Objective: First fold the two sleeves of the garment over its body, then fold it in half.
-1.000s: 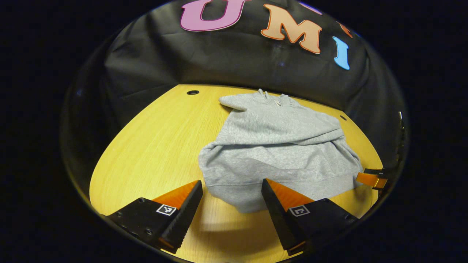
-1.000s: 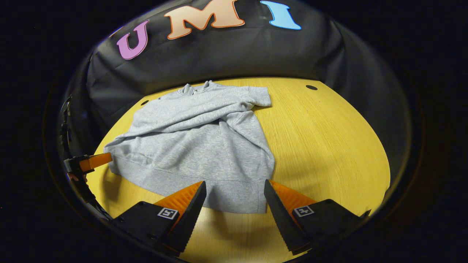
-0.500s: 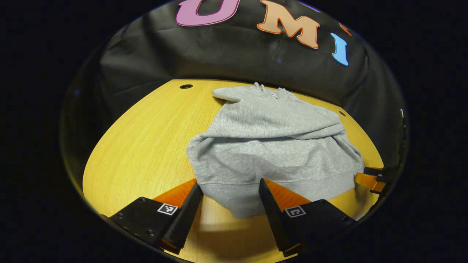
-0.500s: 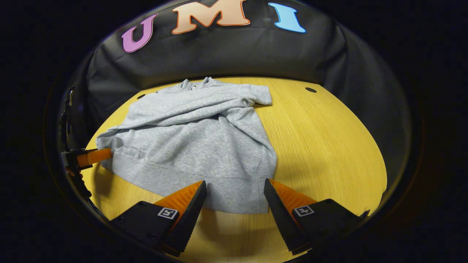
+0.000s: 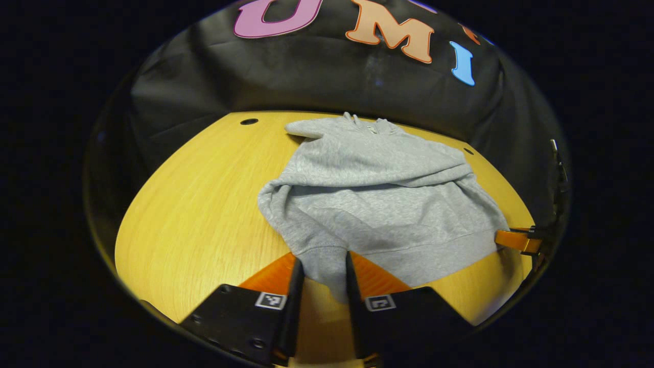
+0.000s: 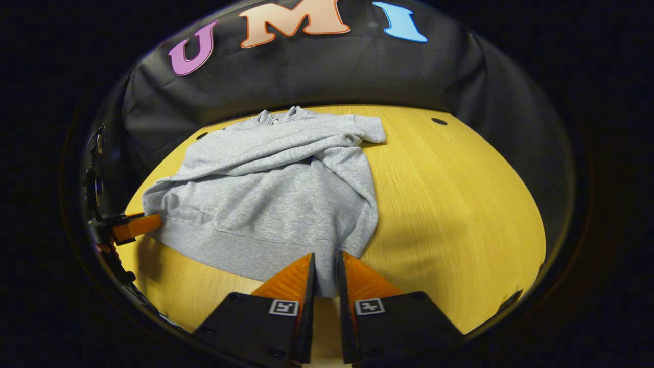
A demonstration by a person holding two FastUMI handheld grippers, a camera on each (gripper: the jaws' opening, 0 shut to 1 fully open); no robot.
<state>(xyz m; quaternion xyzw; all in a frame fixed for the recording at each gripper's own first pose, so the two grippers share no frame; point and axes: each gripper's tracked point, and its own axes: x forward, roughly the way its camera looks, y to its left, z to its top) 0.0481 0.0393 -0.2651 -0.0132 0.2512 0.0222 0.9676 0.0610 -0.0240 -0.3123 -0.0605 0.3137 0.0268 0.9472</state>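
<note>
A grey sweatshirt lies on the yellow wooden table, both sleeves folded across its chest, collar toward the back wall. In the left gripper view my left gripper is shut on the near-left corner of the hem, the cloth bunched between its fingers. In the right gripper view my right gripper is shut on the near-right hem corner of the sweatshirt. Each view also catches the other gripper at the garment's far hem corner: the right gripper and the left gripper.
Small round holes sit in the tabletop near the back corners. Bare wood stretches left of the garment in the left gripper view and right of it in the right gripper view. The black cloth wall rises just behind the collar.
Both grippers went from open around the hem to shut on its two near corners. The cloth at each corner has gathered between the fingers.
</note>
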